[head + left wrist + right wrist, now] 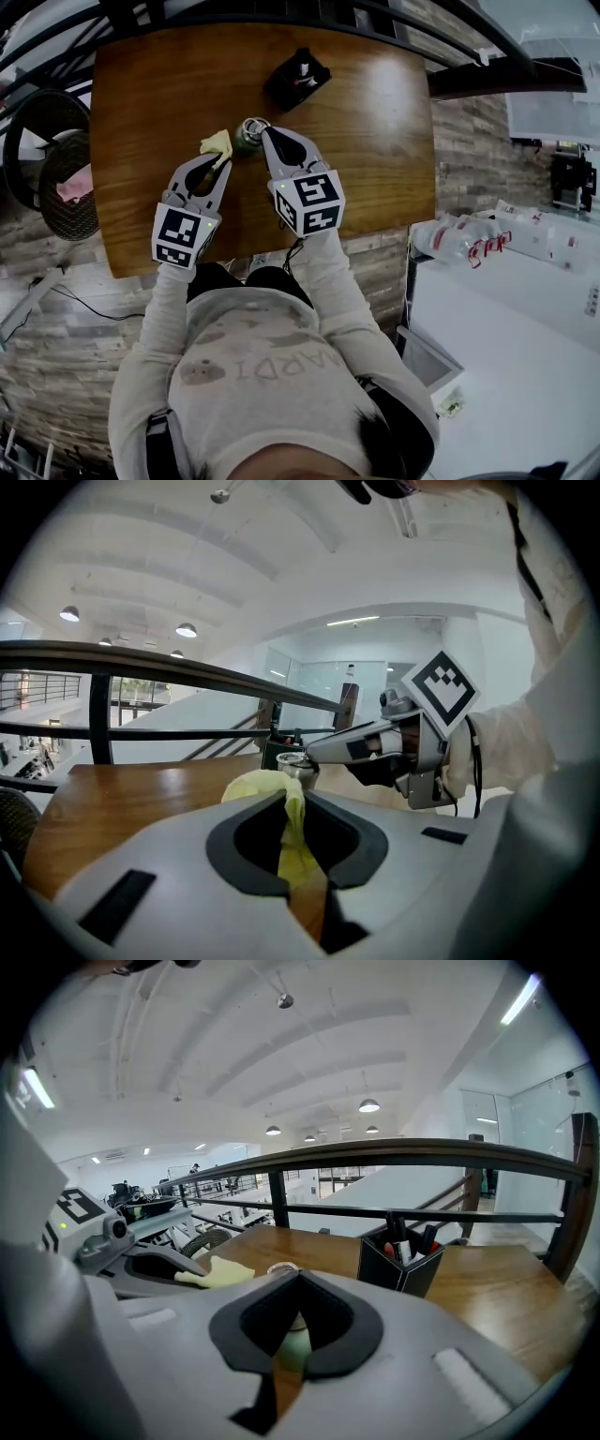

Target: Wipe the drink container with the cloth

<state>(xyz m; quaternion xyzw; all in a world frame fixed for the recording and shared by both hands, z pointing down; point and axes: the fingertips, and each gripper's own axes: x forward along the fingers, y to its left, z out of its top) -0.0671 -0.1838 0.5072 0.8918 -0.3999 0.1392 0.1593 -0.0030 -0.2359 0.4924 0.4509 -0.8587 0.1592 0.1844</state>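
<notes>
my left gripper (223, 157) pinches the yellow cloth (216, 142), right gripper (265, 130) clamps the green drink container (249, 137); if i push hard from nine o'clock, it may slip out.

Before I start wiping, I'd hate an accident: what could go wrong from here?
1. The right tongs grip the small green drink container with a metal rim; wiping pressure might tip or twist it loose.
2. The left tongs hold the yellow cloth by a thin fold, which could slip out.
3. The black pen holder stands just beyond; a slipped stroke may knock it.
</notes>
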